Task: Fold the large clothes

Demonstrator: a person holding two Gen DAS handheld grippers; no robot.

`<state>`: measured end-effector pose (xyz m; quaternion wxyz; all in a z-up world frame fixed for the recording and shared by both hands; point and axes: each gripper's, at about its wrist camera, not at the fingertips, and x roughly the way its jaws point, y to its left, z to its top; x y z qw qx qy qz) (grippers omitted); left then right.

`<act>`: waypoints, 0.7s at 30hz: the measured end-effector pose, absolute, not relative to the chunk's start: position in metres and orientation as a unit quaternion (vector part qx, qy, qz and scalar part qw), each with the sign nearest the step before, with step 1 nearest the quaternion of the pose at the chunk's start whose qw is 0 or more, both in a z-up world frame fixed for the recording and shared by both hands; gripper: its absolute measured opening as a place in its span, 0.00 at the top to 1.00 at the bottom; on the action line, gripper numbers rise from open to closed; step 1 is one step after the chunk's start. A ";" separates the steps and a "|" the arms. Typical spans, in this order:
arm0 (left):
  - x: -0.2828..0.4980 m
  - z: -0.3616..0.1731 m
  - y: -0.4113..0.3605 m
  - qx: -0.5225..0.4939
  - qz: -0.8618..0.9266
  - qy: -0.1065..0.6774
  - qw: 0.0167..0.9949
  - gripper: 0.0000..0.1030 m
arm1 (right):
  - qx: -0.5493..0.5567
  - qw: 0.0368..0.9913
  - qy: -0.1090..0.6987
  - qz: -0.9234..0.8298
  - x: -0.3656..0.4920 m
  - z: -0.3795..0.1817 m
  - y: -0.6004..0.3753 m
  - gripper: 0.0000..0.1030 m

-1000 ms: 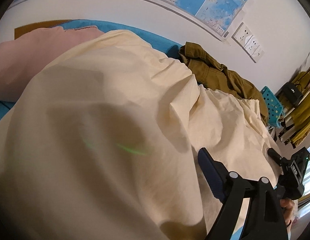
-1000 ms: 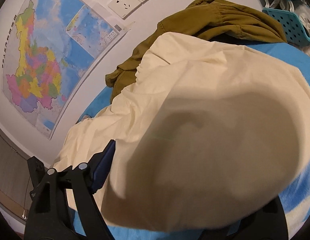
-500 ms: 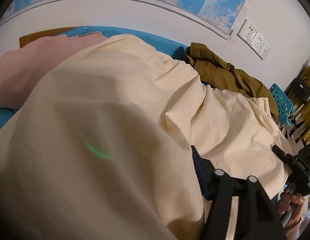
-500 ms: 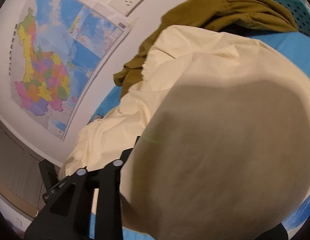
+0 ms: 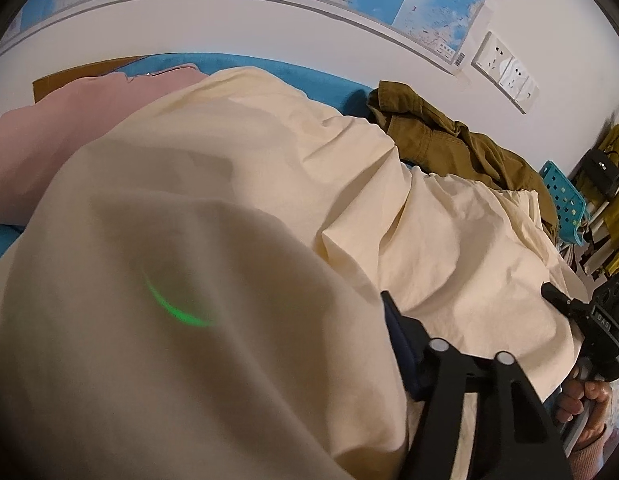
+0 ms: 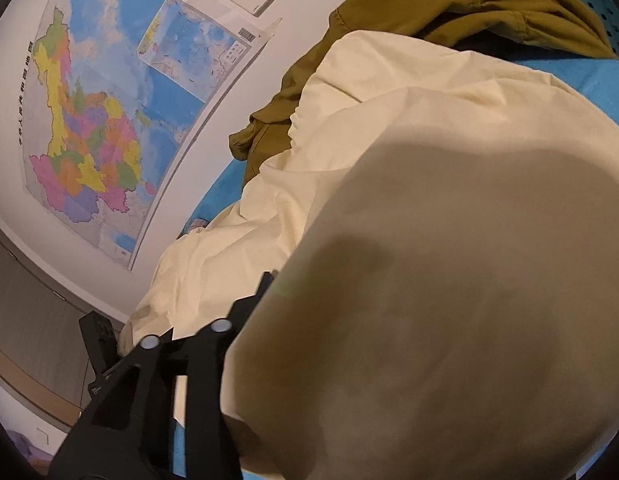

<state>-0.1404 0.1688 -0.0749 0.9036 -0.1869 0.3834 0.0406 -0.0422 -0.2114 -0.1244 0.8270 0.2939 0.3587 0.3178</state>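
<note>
Both grippers are gathering the large cream cotton garment [image 5: 349, 184]: the left gripper [image 5: 373, 344] is closing on it, while the right gripper [image 6: 293, 292], cloth-draped, is reopening slightly. Next, probably lifting the fold evenly.

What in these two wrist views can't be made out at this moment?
- Left wrist: cream garment drapes over the lens, hiding one finger of the left gripper and any pad contact.
- Right wrist: same for the right gripper; one finger hidden.
- Olive garment: top cut off by the frame edge.
</note>
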 end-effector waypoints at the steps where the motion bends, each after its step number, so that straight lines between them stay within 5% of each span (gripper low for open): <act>1: -0.141 -0.074 0.169 -0.188 0.041 0.384 0.903 0.49 | 0.292 0.828 0.358 0.319 -0.043 -0.123 -0.211 0.70; 7: -0.150 -0.059 0.163 -0.176 0.043 0.384 0.905 0.73 | 0.287 0.827 0.324 0.360 -0.064 -0.089 -0.215 0.82; 11: -0.171 -0.047 0.157 -0.172 0.016 0.382 0.908 0.73 | 0.270 0.831 0.314 0.372 -0.088 -0.076 -0.222 0.81; 17: -0.171 -0.066 0.165 -0.183 0.021 0.398 0.899 0.45 | 0.285 0.813 0.389 0.325 -0.076 -0.121 -0.231 0.55; 21: -0.164 -0.073 0.169 -0.183 0.028 0.394 0.900 0.32 | 0.290 0.816 0.377 0.329 -0.072 -0.119 -0.229 0.47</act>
